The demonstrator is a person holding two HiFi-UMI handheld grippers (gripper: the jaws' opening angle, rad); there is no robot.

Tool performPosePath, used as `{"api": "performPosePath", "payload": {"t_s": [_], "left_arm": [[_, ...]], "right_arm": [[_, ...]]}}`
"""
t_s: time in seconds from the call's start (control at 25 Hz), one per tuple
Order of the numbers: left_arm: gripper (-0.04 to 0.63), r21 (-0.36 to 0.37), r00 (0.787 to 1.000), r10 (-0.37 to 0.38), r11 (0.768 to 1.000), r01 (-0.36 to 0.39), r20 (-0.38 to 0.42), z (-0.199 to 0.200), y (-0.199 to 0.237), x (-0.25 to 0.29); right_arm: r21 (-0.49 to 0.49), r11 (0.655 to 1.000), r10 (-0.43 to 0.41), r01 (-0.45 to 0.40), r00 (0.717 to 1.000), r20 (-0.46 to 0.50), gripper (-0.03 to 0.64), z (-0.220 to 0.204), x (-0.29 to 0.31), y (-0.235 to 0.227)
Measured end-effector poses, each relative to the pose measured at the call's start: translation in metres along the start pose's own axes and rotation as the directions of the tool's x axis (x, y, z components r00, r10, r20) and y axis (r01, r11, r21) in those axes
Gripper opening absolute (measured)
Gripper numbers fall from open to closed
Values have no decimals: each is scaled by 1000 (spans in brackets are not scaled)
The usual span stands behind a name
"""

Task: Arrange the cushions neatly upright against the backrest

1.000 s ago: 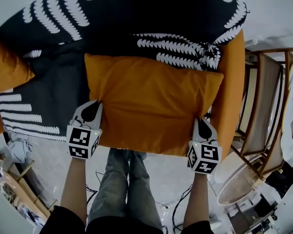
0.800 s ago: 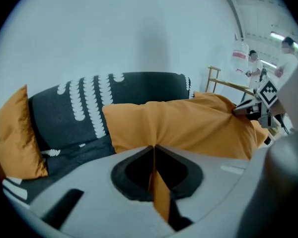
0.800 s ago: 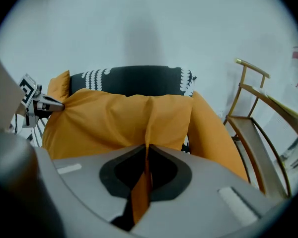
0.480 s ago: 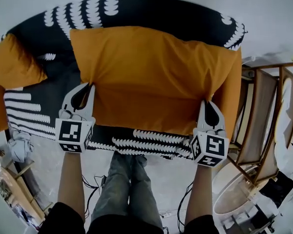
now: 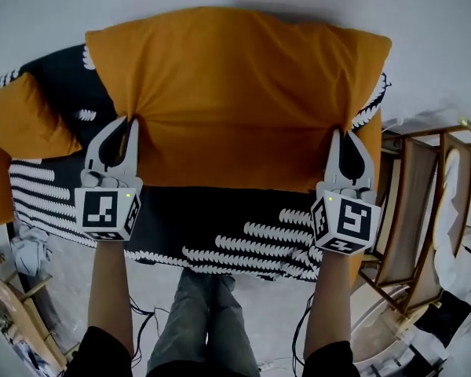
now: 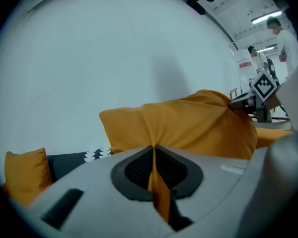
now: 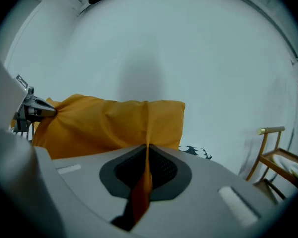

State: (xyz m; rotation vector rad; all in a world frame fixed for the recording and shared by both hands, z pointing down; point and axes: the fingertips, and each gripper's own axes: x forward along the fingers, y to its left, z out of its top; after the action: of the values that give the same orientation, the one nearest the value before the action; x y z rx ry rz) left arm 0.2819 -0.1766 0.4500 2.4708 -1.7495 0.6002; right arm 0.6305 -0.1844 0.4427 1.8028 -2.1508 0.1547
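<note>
A large orange cushion (image 5: 235, 93) hangs lifted above the black sofa with white leaf print (image 5: 220, 226), in front of the pale wall. My left gripper (image 5: 130, 121) is shut on the cushion's lower left corner. My right gripper (image 5: 339, 132) is shut on its lower right corner. In the left gripper view the cushion (image 6: 188, 128) spreads to the right, with a fold of orange fabric pinched between the jaws (image 6: 153, 150). In the right gripper view the cushion (image 7: 109, 125) spreads to the left, its fabric likewise clamped in the jaws (image 7: 147, 150). A second, smaller orange cushion (image 5: 27, 120) leans at the sofa's left end.
Wooden folding chairs (image 5: 424, 203) stand right of the sofa. An orange armrest (image 5: 370, 171) borders the sofa's right side. Clutter and wooden pieces (image 5: 16, 289) lie on the floor at lower left. The person's legs (image 5: 196, 320) stand before the sofa. People stand far off (image 6: 283, 33) in the left gripper view.
Both grippers rose and moved toward the backrest, carrying the big cushion up off the seat. More of the patterned seat shows below it now.
</note>
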Motion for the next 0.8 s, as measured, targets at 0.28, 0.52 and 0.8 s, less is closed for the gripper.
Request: {"api": "performPosePath", "payload": {"t_s": [0.28,0.52,0.8], "left_arm": [[20,-18,991,-47,999,45,-122,-69,-8,44],[31,-36,986,-61,998,56,-158,-98,-17,54],[110,-27,981,-33,999,28,-189,-102,-5,59]], "right_arm": [[32,999,26,-22,989,-144,21,-83,29,7],[78,996,64,-47,969,-238,29,-121,39,4],[109,994,57,-31,967,-248,115,-122,40,-3]]}}
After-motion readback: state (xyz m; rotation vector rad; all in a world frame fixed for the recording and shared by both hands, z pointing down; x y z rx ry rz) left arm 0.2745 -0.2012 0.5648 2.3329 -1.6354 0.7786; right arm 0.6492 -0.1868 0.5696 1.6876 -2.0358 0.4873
